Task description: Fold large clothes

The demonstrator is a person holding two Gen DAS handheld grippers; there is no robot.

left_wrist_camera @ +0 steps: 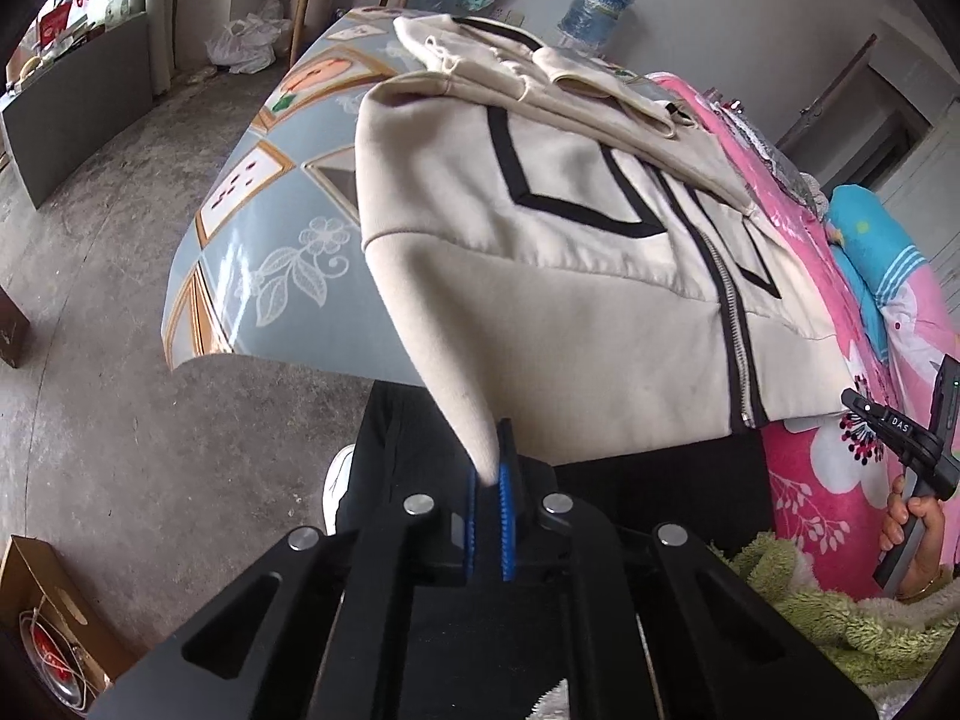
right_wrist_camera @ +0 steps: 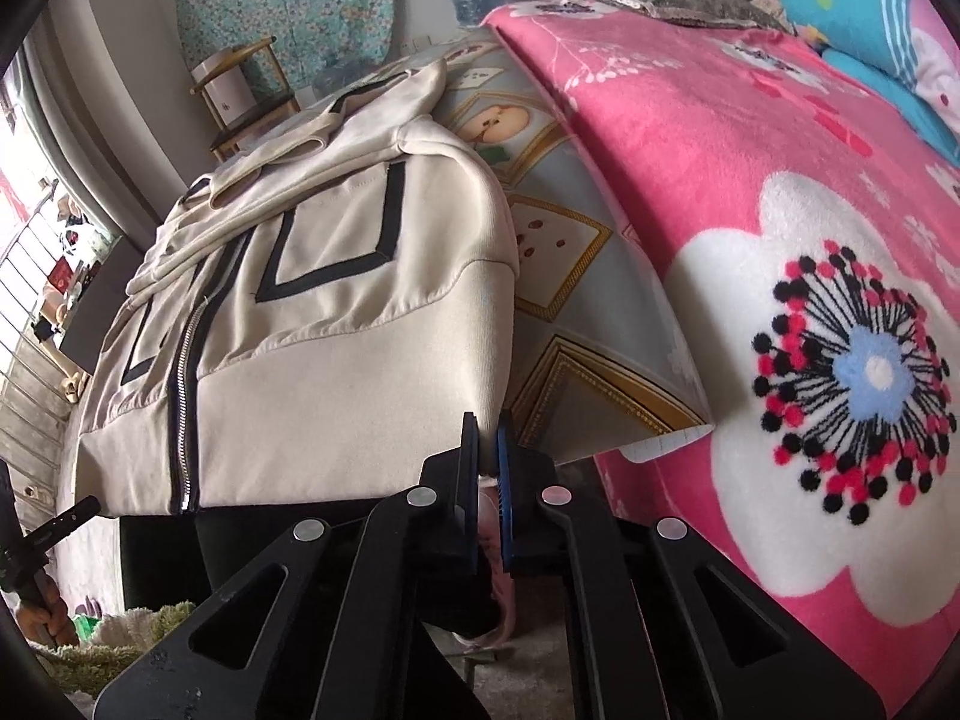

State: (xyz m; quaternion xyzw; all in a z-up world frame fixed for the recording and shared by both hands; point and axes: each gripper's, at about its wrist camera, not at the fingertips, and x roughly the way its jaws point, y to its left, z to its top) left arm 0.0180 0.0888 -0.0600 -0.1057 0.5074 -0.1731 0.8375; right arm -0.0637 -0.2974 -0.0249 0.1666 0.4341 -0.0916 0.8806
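We have the cream jacket [left_wrist_camera: 540, 228] lying front up, zipped, on the patterned desk [left_wrist_camera: 252, 228], its hem hanging just over the near edge. Both sleeves seem already crossed over the chest toward twelve o'clock.

Our left gripper [left_wrist_camera: 489, 480] has its jaws clamped on the hem corner at the jacket's left side; the cloth rises from them in a taut cone. Our right gripper [right_wrist_camera: 487, 462] sits at the opposite hem corner, at six o'clock in its own view. Its jaws are nearly together and the hem edge meets them, but we cannot tell whether any cloth is really caught.

The step in hand looks like lifting the hem and carrying it toward the collar at twelve o'clock for a crosswise fold. To do it well, we should first confirm the right side's bite, since a one-sided pull would skew the jacket. Then we raise both corners together and level, keep the hem stretched between us so the zip [right_wrist_camera: 186, 372] stays straight, and travel over the body rather than dragging, so the folded sleeves stay put. The pink blanket [right_wrist_camera: 780, 240] lies just beside at three o'clock; we keep clear of it.
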